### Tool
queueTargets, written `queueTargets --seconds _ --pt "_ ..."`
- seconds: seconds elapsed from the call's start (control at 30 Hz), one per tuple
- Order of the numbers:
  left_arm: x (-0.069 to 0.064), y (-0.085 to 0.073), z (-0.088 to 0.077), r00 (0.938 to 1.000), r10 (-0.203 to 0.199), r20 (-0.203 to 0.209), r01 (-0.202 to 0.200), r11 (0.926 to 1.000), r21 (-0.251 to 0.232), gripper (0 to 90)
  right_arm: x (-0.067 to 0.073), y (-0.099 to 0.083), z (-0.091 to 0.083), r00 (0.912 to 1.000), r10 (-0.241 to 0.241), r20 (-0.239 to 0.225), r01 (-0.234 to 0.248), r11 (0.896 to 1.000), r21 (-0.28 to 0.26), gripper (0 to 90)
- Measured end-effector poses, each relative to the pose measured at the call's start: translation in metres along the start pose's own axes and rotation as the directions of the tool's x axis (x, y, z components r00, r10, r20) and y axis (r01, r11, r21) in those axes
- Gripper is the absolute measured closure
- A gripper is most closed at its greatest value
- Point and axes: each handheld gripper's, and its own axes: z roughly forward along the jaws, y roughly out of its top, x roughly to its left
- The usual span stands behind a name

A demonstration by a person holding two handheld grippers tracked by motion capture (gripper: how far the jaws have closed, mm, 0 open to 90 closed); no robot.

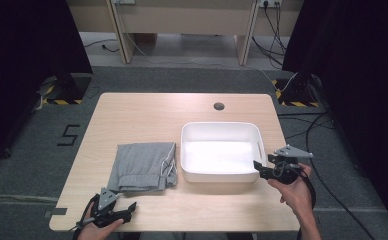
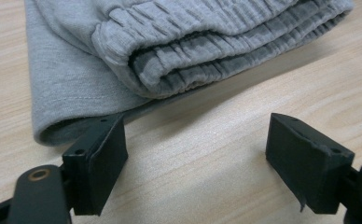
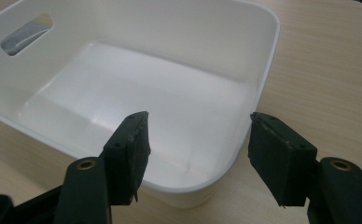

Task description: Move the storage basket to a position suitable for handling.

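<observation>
Two handheld black two-jaw claws, left claw (image 1: 124, 210), right claw (image 1: 262, 167). Blocky matte black rubber pads (image 2: 97, 163), edges chipped. Brass-ringed screw holes (image 3: 86, 164) on jaw arms. Grey three-cornered plate (image 1: 292, 151) on top, black cable (image 1: 309, 192) trailing. Bare forearms, no sleeves.

Folded grey knit garment with ribbed elastic waistband (image 1: 143, 166), lying flat on the counter's left-centre, folded edge toward the near side; just beside it to the right, white rectangular plastic tub with rounded corners and handle slots (image 1: 221, 130), upright.
</observation>
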Motion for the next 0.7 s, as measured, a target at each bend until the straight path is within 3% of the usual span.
queueTargets --seconds 0.23,0.4,0.53,0.7 --pt "0.000 0.000 0.000 1.0000 0.000 -0.001 0.000 1.0000 0.002 19.4 0.022 -0.009 -0.009 0.9996 -0.005 -0.028 0.004 1.000 -0.024 38.9" --pt "0.000 0.000 0.000 1.0000 -0.001 -0.001 0.001 1.0000 0.001 19.3 0.043 -0.010 -0.015 0.9963 -0.021 -0.083 0.018 0.999 -0.040 38.9" --pt "0.000 0.000 0.000 1.0000 0.000 -0.001 0.000 1.0000 0.002 19.4 0.061 -0.014 -0.018 0.9891 -0.043 -0.141 0.038 0.998 -0.042 39.0" --pt "0.000 0.000 0.000 1.0000 0.000 -0.001 0.000 1.0000 0.003 19.4 0.079 -0.018 -0.015 0.9810 -0.077 -0.178 0.071 0.997 -0.039 39.0"
